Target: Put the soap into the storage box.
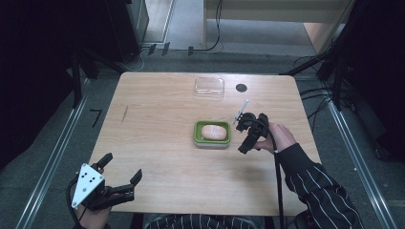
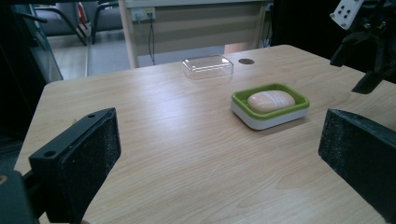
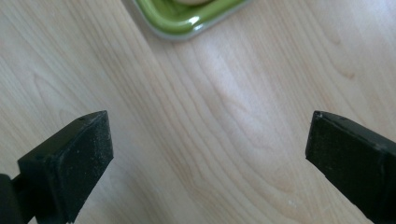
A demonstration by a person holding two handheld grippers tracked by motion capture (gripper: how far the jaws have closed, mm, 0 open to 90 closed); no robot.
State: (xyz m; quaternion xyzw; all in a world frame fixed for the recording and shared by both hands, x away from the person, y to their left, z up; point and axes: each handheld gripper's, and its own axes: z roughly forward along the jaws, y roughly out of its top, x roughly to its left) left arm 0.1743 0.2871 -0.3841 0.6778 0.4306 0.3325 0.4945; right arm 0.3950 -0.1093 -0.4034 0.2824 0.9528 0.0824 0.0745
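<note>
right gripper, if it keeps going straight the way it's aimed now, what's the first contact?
Probably the bare table top just short of the green soap dish. The right gripper points down at the wood, open, with the dish's corner just beyond. Depth is uncertain.

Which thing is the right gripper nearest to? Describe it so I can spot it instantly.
Look at the middle of the wooden table. The green-rimmed soap dish sits there, holding a pale oval soap. Unlike the clear lid farther back, it is coloured and opaque.

Even overhead light, dark surroundings, soft shadows, close-up jaws slightly blurred.
</note>
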